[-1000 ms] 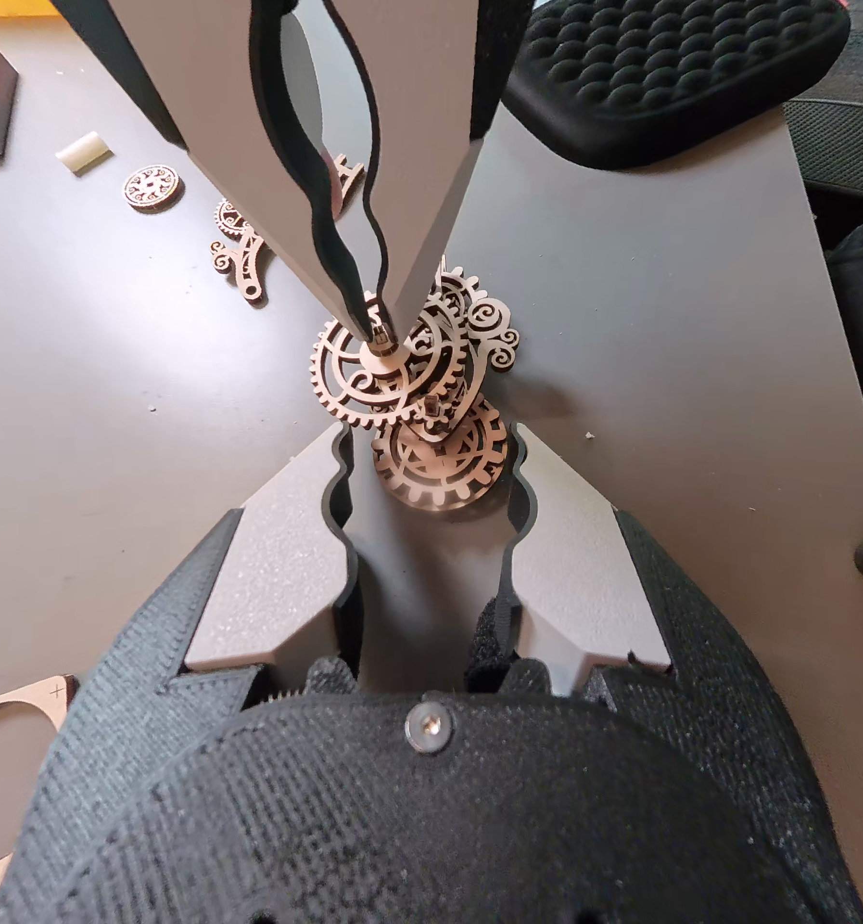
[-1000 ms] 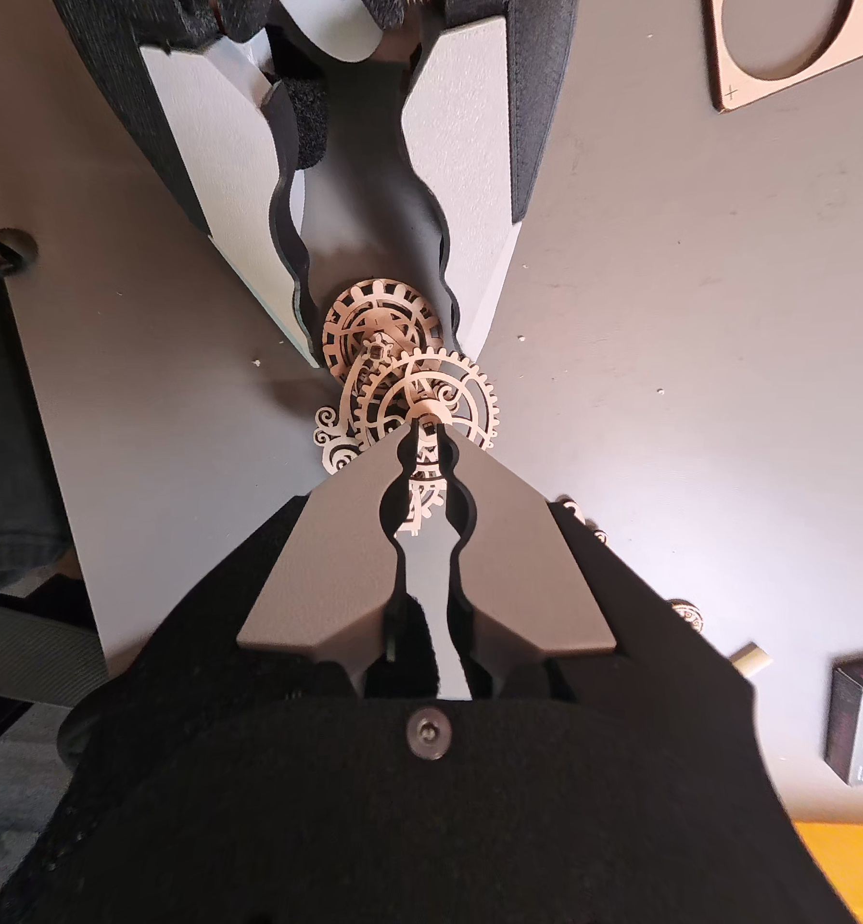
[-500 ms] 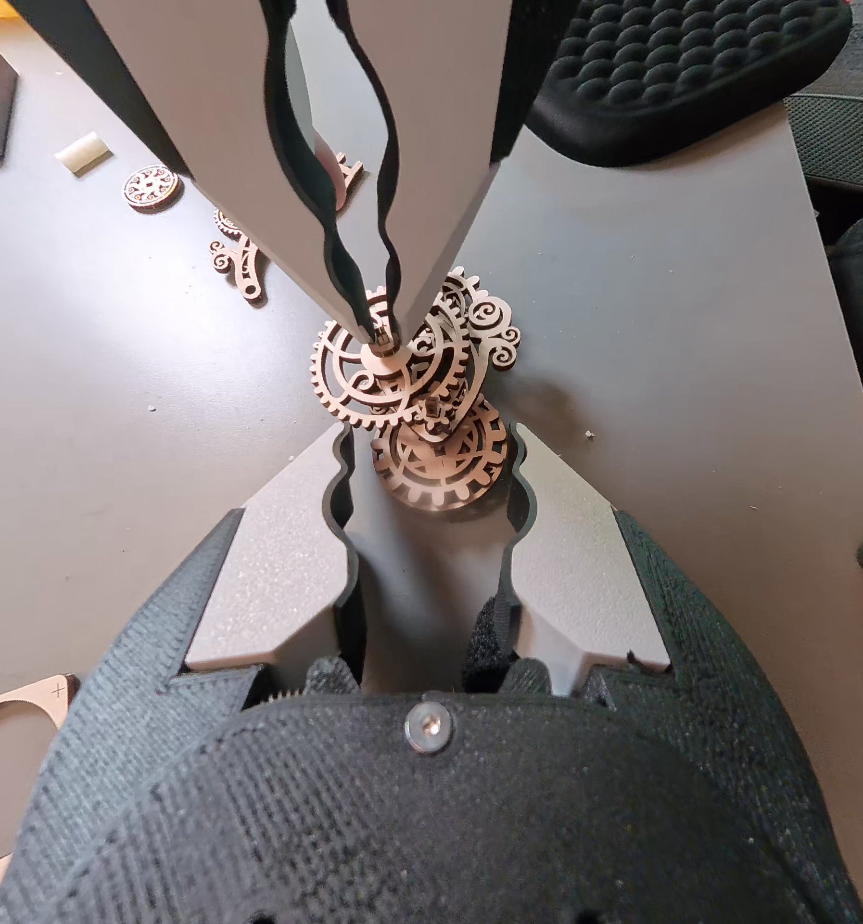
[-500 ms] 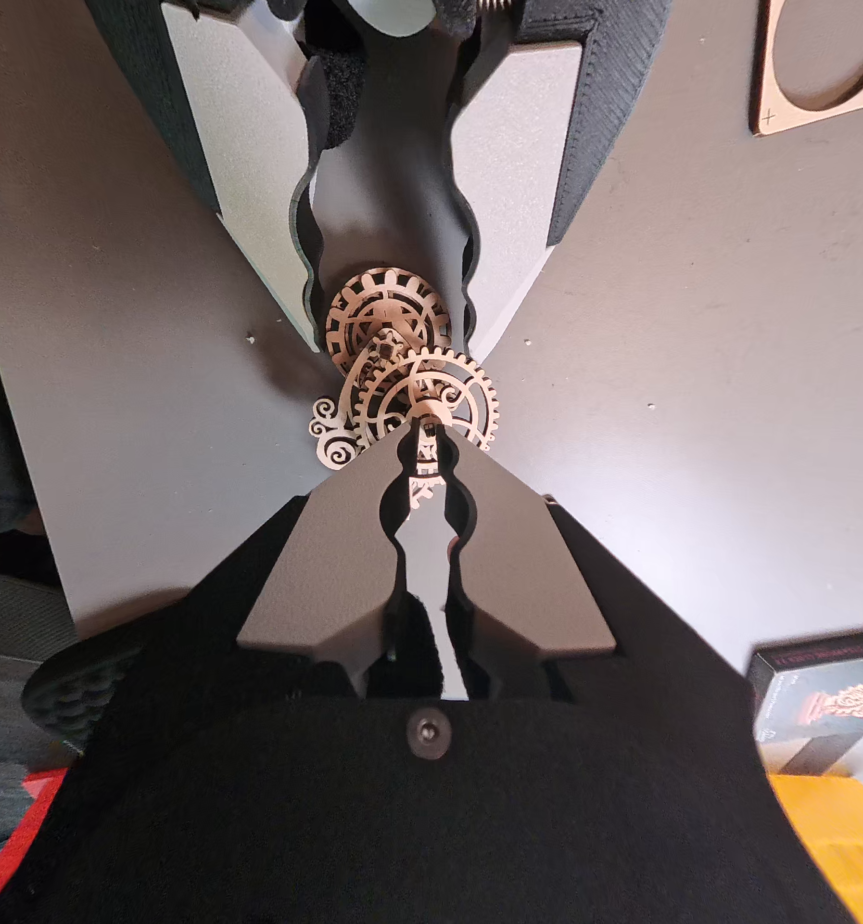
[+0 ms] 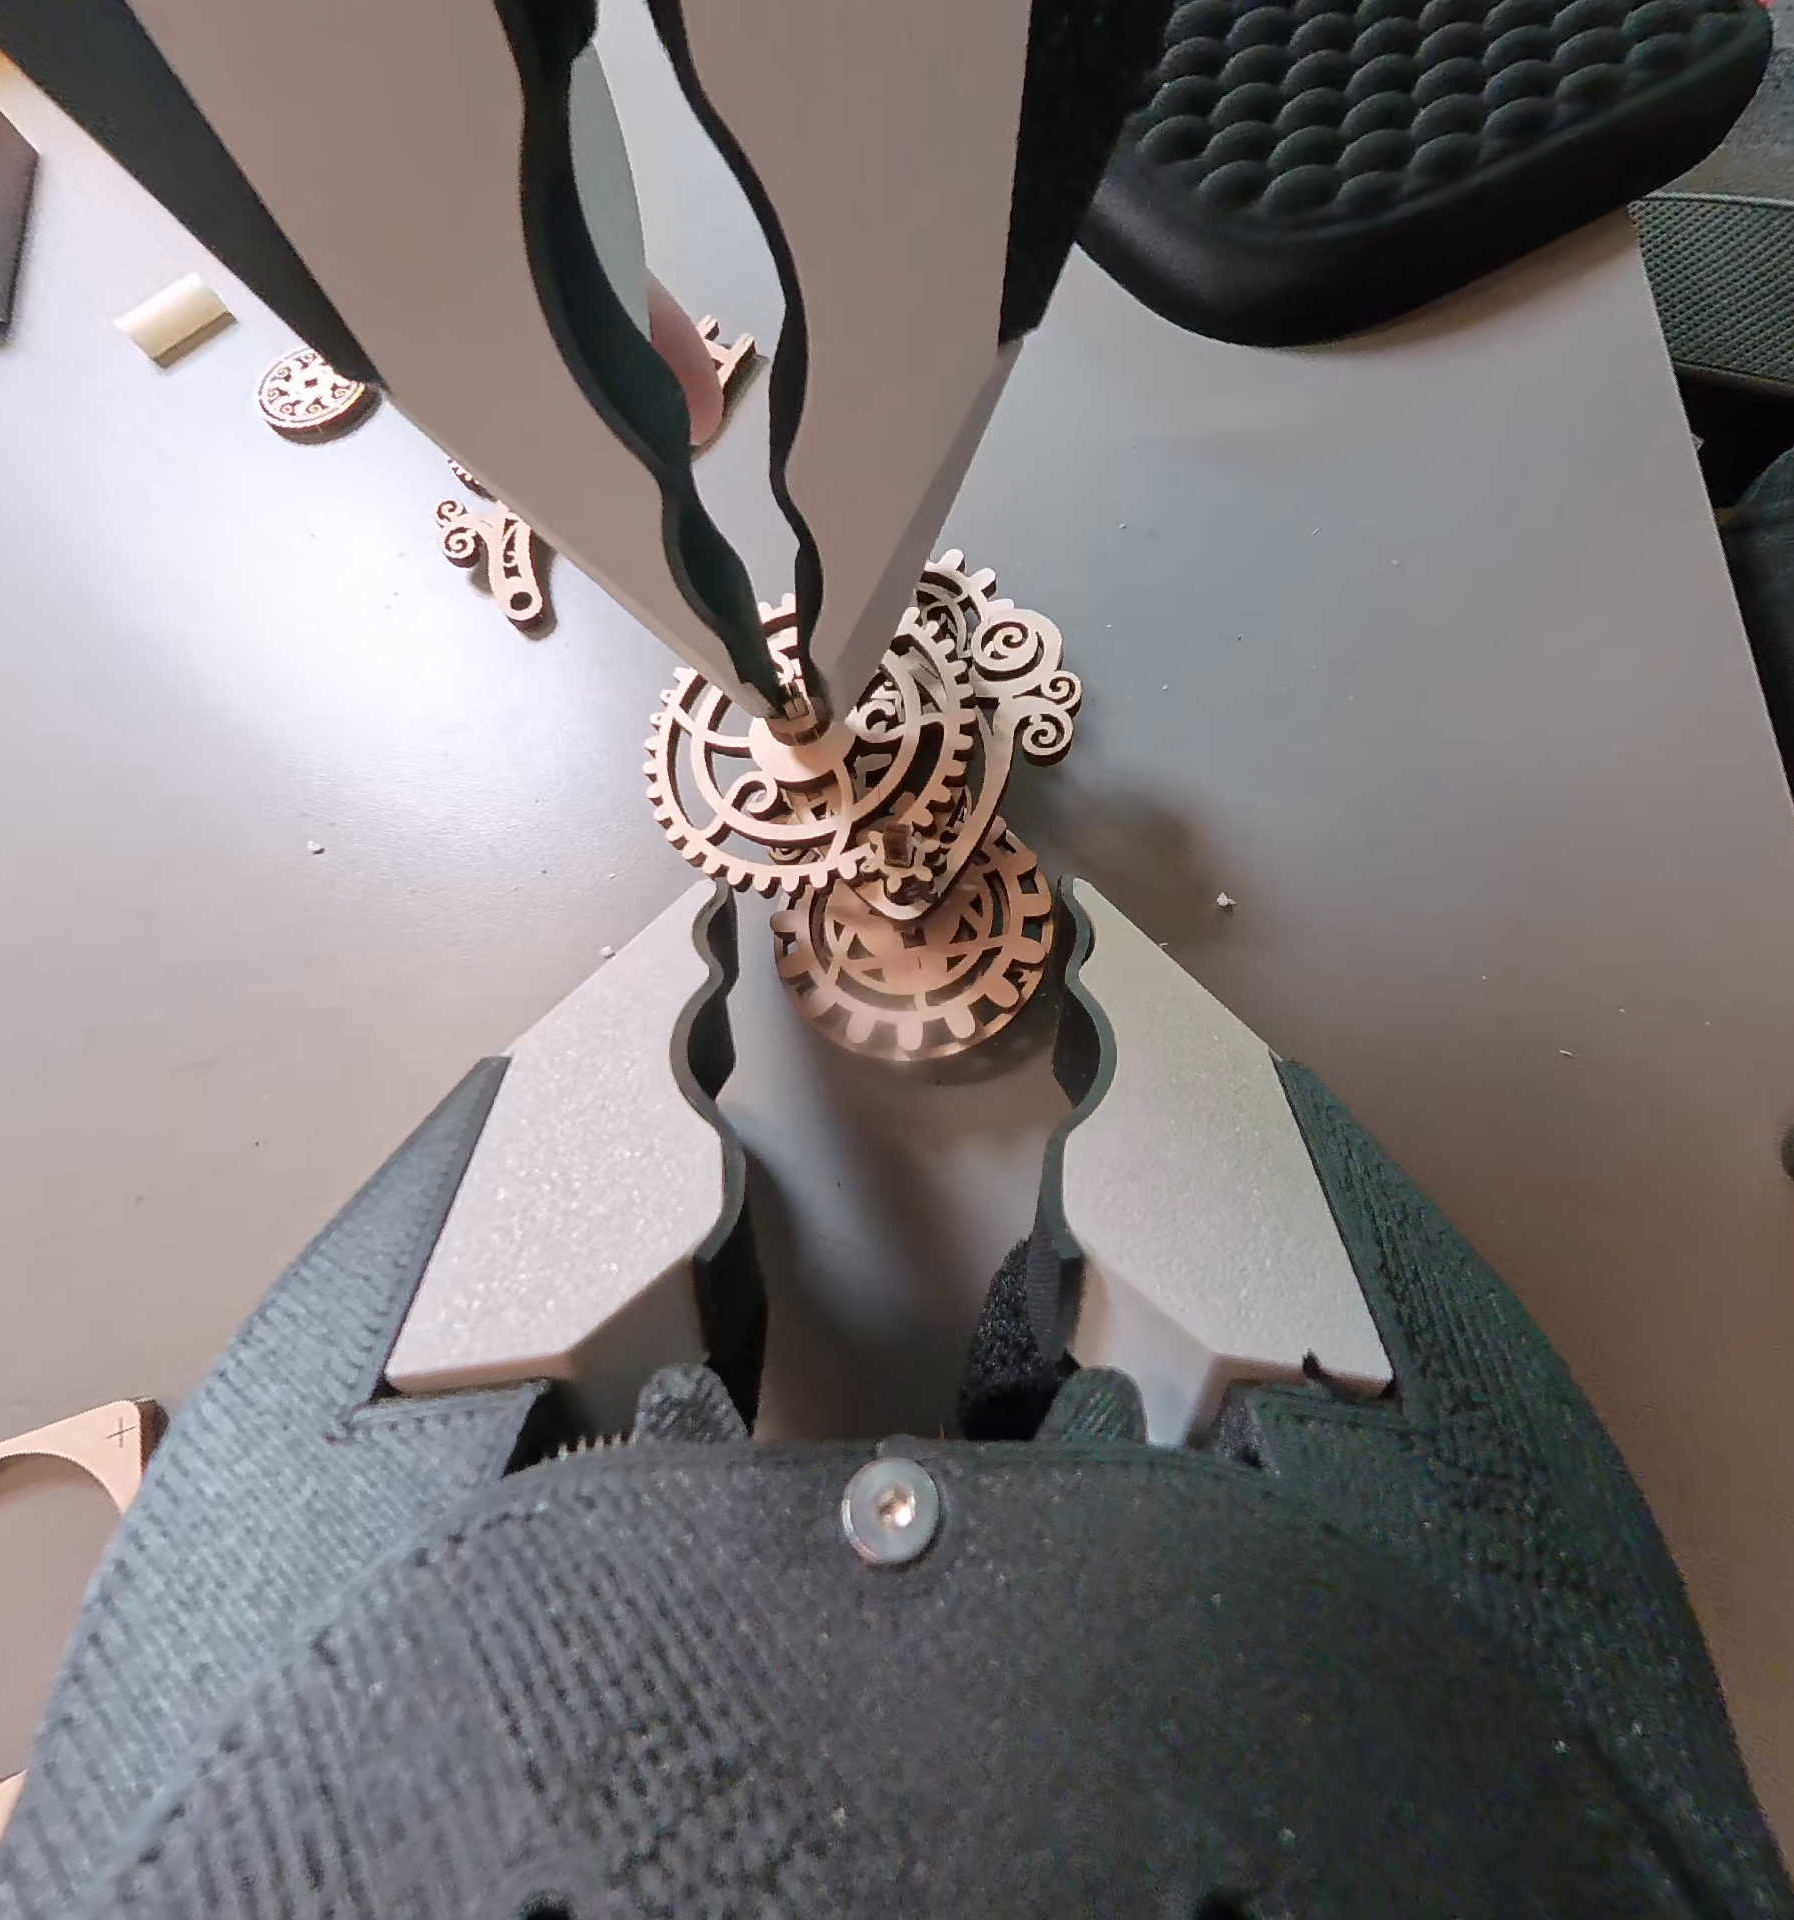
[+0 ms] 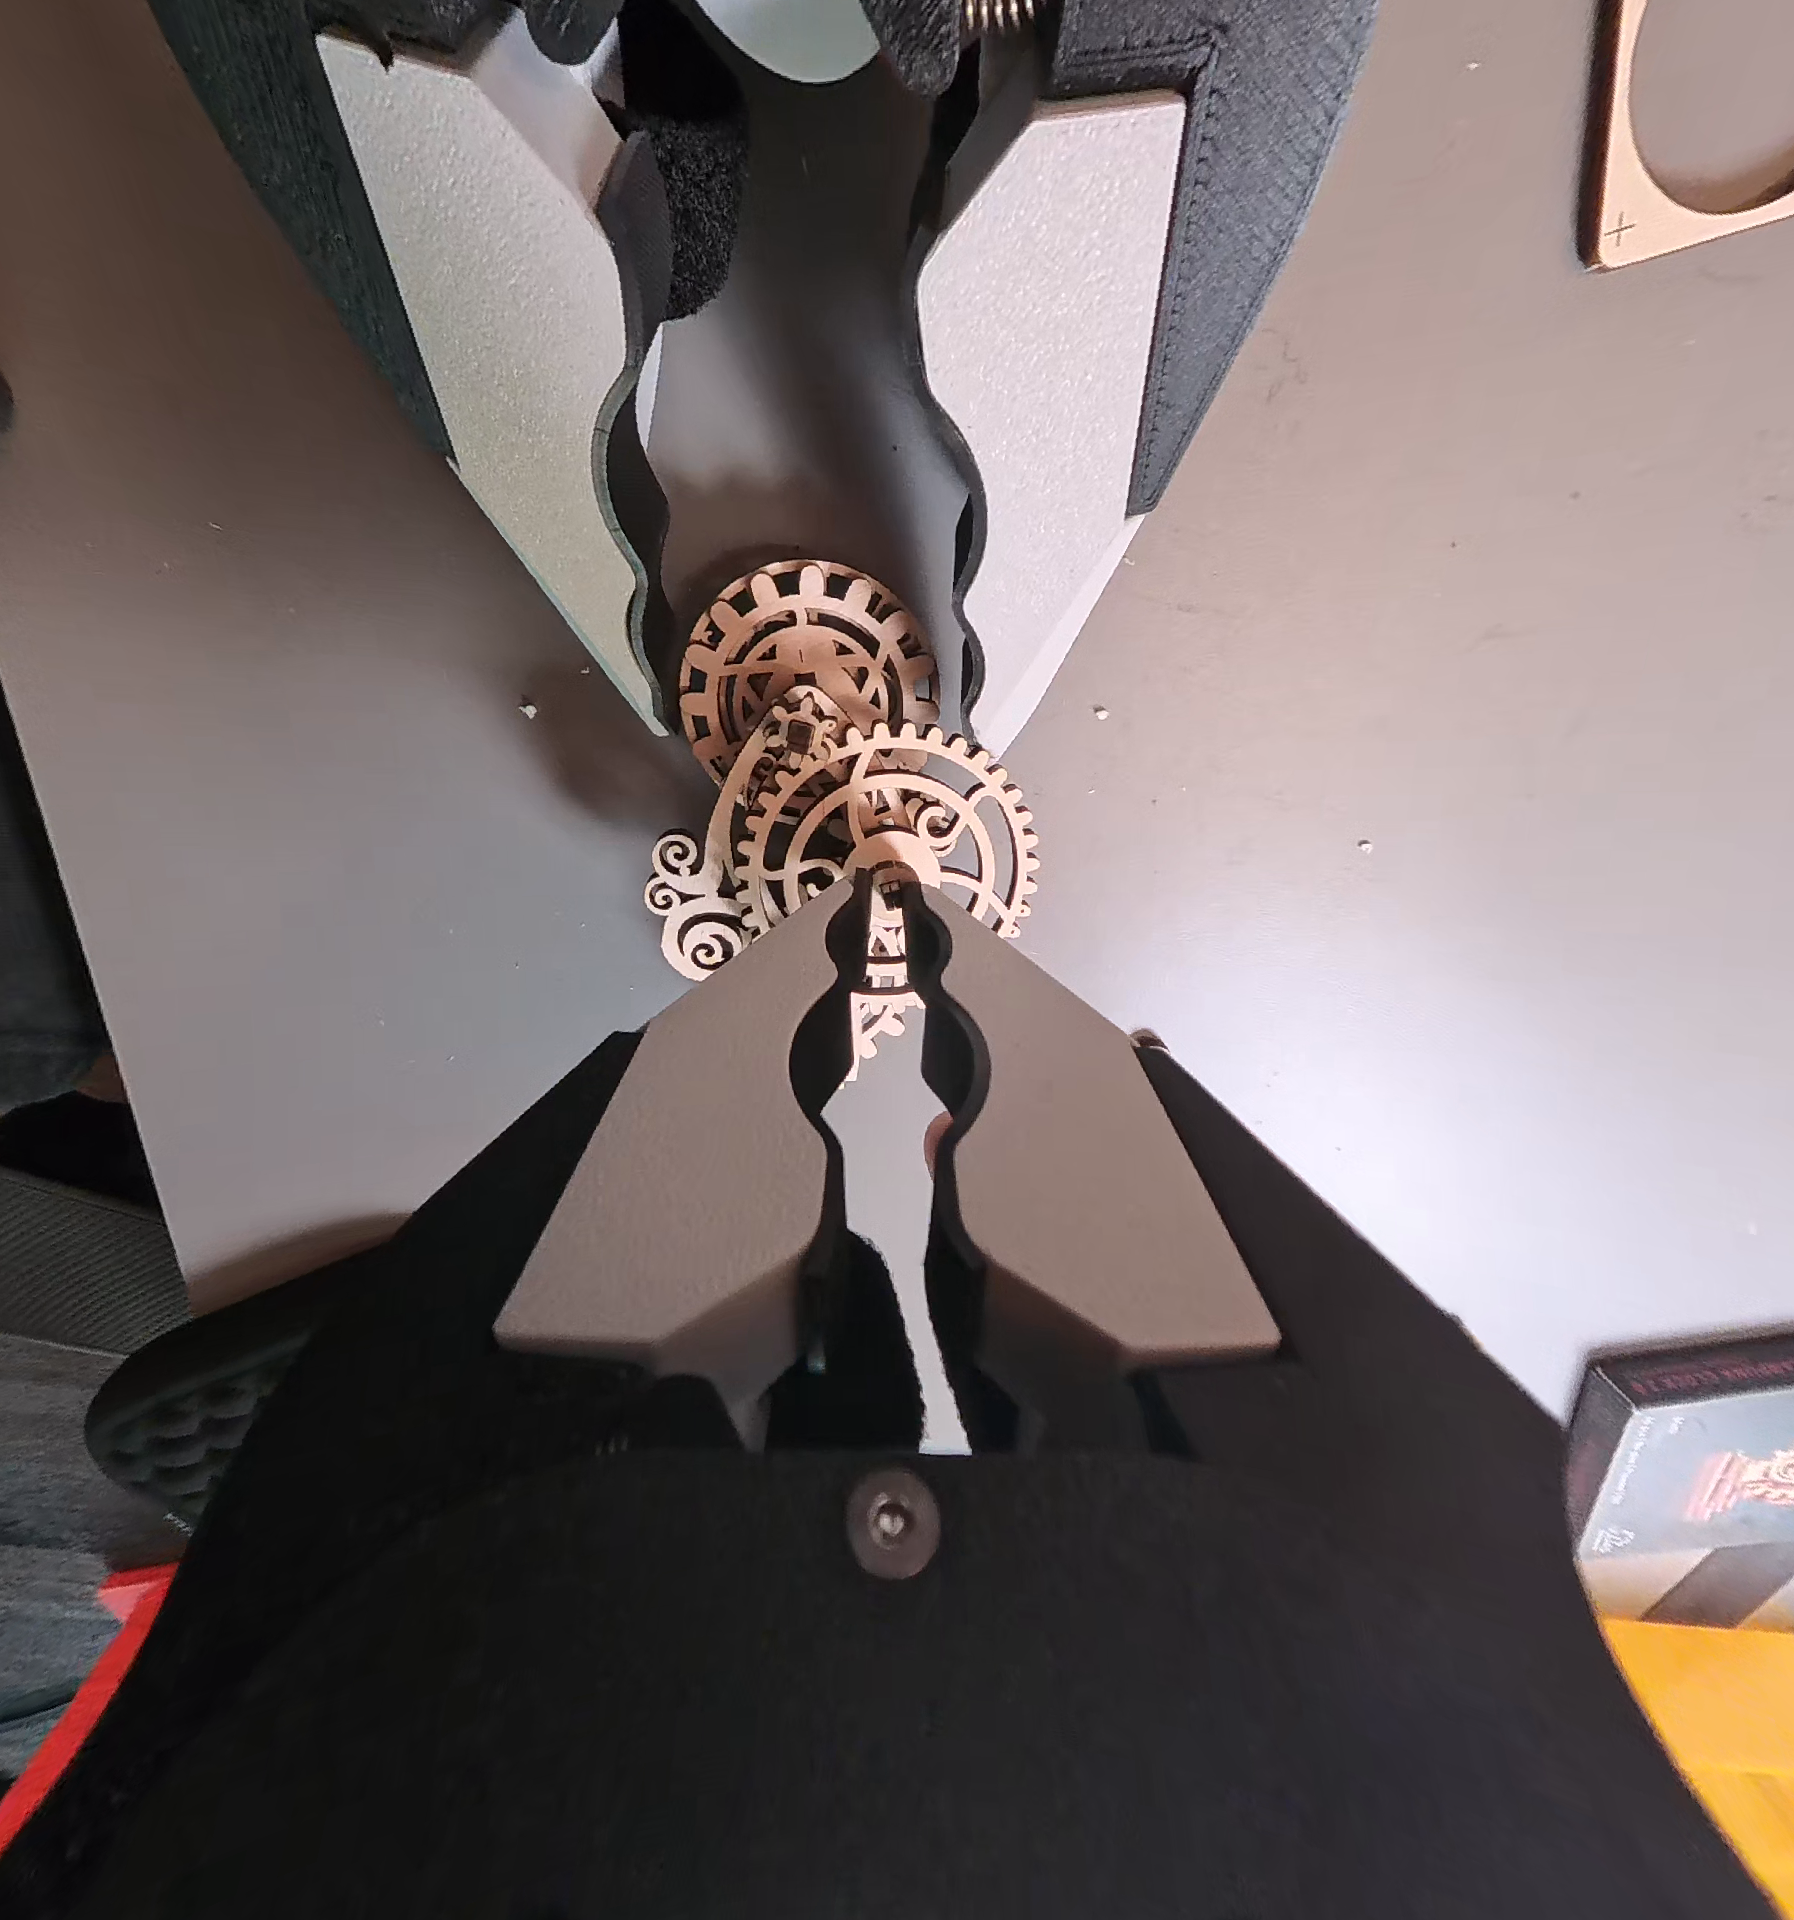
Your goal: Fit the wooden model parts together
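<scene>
Left gripper (image 5: 898,914): black ribbed printed housing, one silver screw (image 5: 891,1512) at centre top, two pale grey speckled wedge fingers (image 5: 581,1143) with black wavy-edged pads, black fuzzy strip at inner right finger base. Right gripper (image 6: 885,883): same build, black matte housing, dark screw (image 6: 889,1525), grey-brown wedge fingers (image 6: 685,1132), black scalloped pads. Seen from opposite view, a metal spring shows at the left gripper's base.

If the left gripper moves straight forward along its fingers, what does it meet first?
Probably the round wooden base disc of the gear model, lying between the open left gripper tips; depth is uncertain.
</scene>
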Action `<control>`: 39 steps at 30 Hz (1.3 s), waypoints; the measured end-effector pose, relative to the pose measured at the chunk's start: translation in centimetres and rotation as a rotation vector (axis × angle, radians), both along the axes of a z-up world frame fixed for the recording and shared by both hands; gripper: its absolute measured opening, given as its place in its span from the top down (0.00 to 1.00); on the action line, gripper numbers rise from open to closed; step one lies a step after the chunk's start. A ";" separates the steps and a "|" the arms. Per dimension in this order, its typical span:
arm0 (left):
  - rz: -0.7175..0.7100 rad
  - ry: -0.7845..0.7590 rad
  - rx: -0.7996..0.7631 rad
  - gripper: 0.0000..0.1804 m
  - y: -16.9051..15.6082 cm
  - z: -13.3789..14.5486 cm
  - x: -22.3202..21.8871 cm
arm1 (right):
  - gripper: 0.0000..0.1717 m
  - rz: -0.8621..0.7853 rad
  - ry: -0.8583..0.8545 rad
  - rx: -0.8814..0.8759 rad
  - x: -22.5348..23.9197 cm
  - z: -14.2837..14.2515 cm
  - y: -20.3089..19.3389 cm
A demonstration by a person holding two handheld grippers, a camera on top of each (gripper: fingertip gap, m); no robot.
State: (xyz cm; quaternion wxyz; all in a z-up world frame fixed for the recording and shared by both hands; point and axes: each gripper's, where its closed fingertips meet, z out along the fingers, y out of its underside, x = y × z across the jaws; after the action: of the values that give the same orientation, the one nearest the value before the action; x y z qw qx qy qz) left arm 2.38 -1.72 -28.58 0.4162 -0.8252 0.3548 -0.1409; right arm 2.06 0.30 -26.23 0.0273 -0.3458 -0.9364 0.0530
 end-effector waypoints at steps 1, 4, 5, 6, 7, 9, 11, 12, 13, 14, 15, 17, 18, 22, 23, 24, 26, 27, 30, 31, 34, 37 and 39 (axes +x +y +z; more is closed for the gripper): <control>0.001 -0.002 -0.002 0.67 0.0 0.0 0.0 | 0.98 -0.015 -0.002 -0.003 0.0 0.0 0.0; 0.002 -0.001 -0.003 0.67 0.0 0.0 0.0 | 0.98 -0.084 -0.015 -0.024 0.0 0.0 0.0; 0.002 -0.001 -0.004 0.67 0.0 0.0 0.0 | 0.98 -0.089 -0.015 -0.026 -0.1 0.0 0.0; 0.003 -0.003 -0.006 0.67 0.0 0.0 0.0 | 0.98 -0.083 -0.013 -0.024 -0.1 0.0 0.0; 0.003 -0.003 -0.006 0.67 0.0 0.0 0.0 | 0.98 -0.073 -0.012 -0.021 0.0 0.0 0.0; 0.002 -0.001 -0.004 0.67 0.0 0.0 0.0 | 0.98 -0.038 -0.011 -0.012 0.0 0.0 0.0; 0.002 0.004 0.001 0.67 0.0 -0.1 0.0 | 0.98 -0.021 -0.013 -0.013 0.0 0.0 0.0; 0.002 0.004 0.002 0.67 0.0 -0.1 0.0 | 0.98 -0.019 -0.013 -0.013 0.0 0.0 0.0; 0.002 0.004 0.001 0.67 0.0 -0.1 0.0 | 0.98 -0.020 -0.014 -0.014 0.0 0.0 0.0; 0.003 0.001 0.000 0.67 0.0 0.0 0.0 | 0.98 -0.025 -0.014 -0.015 -0.1 0.0 0.0; 0.003 -0.002 -0.005 0.67 0.0 -0.1 0.0 | 0.98 -0.037 -0.015 -0.018 -0.1 0.0 0.0; 0.004 -0.002 -0.009 0.67 0.0 -0.1 0.0 | 0.98 -0.063 -0.017 -0.020 -0.1 0.0 0.0; 0.006 0.000 -0.010 0.67 0.0 -0.1 -0.1 | 0.98 -0.069 -0.017 -0.021 -0.2 0.0 0.0; 0.012 0.009 -0.015 0.66 0.0 -0.3 -0.1 | 0.98 -0.085 -0.024 -0.024 -0.3 -0.1 0.1; 0.012 0.011 -0.013 0.66 0.0 -0.3 -0.1 | 0.98 -0.085 -0.023 -0.026 -0.3 -0.1 0.1; 0.012 0.012 -0.011 0.66 0.0 -0.3 -0.1 | 0.98 -0.086 -0.022 -0.028 -0.3 -0.1 0.1; 0.011 0.016 -0.008 0.66 0.1 -0.3 -0.1 | 0.98 -0.081 -0.024 -0.025 -0.3 -0.1 0.1; 0.010 0.016 -0.008 0.66 0.0 -0.3 -0.1 | 0.98 -0.076 -0.027 -0.024 -0.2 -0.1 0.0; -0.015 0.015 -0.011 0.66 -0.3 -0.3 0.2 | 0.98 -0.080 -0.055 -0.053 0.1 0.0 -0.3; -0.014 0.021 -0.006 0.66 -0.3 -0.3 0.2 | 0.98 -0.076 -0.059 -0.051 0.2 0.0 -0.3; -0.016 0.018 -0.004 0.67 -0.3 -0.2 0.2 | 0.98 -0.085 -0.065 -0.062 0.3 0.0 -0.3; -0.019 0.025 0.003 0.67 -0.3 -0.2 0.2 | 0.98 -0.126 -0.070 -0.103 0.4 0.1 -0.3; -0.021 0.031 0.006 0.68 -0.3 -0.3 0.2 | 0.98 -0.166 -0.076 -0.133 0.4 0.2 -0.4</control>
State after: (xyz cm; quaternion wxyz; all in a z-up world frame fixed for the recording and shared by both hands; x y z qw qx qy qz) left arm 2.62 -2.05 -28.83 0.4118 -0.8222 0.3704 -0.1315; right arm 2.44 -0.07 -26.02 -0.0270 -0.4249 -0.8993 0.0995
